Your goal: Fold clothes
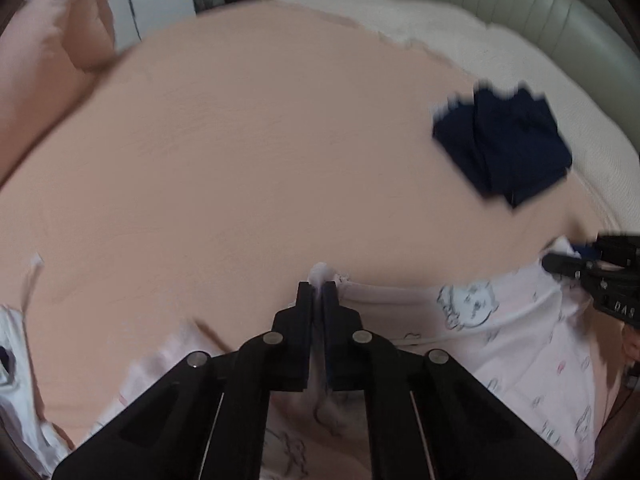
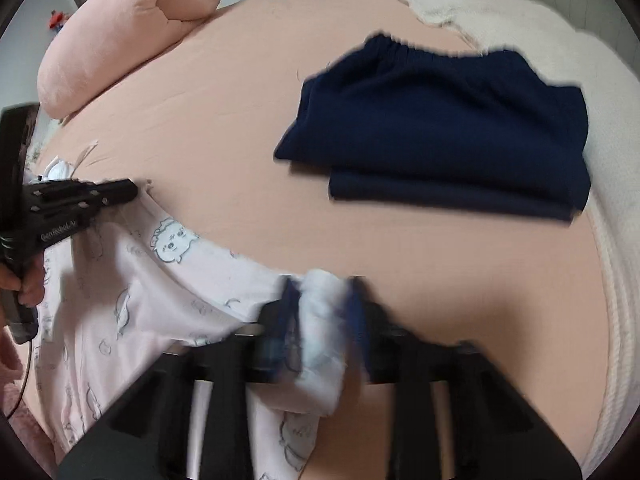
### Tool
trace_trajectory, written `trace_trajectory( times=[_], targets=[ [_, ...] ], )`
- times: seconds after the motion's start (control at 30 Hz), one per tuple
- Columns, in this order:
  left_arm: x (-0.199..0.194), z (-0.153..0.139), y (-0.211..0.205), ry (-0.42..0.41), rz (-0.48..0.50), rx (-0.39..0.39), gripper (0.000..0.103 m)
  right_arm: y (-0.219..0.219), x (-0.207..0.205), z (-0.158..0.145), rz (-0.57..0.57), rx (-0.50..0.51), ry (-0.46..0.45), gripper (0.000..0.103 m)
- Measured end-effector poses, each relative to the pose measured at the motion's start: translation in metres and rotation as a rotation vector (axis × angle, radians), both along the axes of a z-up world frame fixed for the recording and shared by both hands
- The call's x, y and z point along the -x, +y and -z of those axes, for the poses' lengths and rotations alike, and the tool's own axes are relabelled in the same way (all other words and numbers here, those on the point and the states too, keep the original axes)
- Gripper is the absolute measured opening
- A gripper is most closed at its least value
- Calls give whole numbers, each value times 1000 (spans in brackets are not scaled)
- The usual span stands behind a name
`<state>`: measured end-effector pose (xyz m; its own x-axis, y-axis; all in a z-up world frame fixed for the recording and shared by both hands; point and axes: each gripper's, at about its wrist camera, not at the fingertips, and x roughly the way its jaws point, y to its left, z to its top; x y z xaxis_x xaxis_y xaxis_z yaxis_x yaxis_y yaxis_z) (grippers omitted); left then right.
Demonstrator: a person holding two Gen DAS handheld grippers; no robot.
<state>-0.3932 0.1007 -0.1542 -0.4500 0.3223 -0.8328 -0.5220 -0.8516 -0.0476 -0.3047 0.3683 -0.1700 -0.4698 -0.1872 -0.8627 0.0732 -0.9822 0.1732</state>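
Nearest, in the left wrist view: left gripper [image 1: 318, 292] pressed together on a thin pinch of the pale pink printed garment [image 1: 472, 308], a small tuft of white cloth poking out past the fingertips. Same garment in the right wrist view, pink printed garment [image 2: 132, 276] draped loosely across the near edge of the bed, wrinkled, not yet laid flat. Right gripper [image 2: 324, 300] closed round a thick white bunched edge of that garment, jaws blurred but clearly clamping cloth, wider apart than the left pair because of the bulk between them. Both grips along the same top edge, well apart from each other, cloth sagging between them.

Judged as an early point for this piece: picked up by its edge, no fold in it so far; spreading, halving and squaring up all left to do.

Farther out, on the peach bedsheet [image 2: 248, 128]: dark navy garment [image 2: 436, 128], already folded into a neat stacked rectangle, waistband toward the far side; looks finished. Beyond, a rolled pink quilt [image 2: 120, 36] at far left and a cream blanket [image 2: 520, 28] at far right.
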Motion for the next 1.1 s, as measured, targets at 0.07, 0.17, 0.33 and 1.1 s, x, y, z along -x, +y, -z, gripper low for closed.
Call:
trace_trajectory(
  times=[0.07, 0.17, 0.33, 1.1],
  targets=[
    [6, -6, -8, -16, -24, -60, 5, 4, -1, -14, 20, 12, 67, 10],
    [23, 16, -15, -88, -49, -36, 5, 10, 6, -11, 45, -1, 64, 12],
    [36, 19, -27, -91, -136, -75, 6, 21, 16, 1, 59, 44, 34, 21],
    [26, 23, -11, -76, -168, 1, 10, 70, 0, -4, 148, 30, 25, 25]
  ],
)
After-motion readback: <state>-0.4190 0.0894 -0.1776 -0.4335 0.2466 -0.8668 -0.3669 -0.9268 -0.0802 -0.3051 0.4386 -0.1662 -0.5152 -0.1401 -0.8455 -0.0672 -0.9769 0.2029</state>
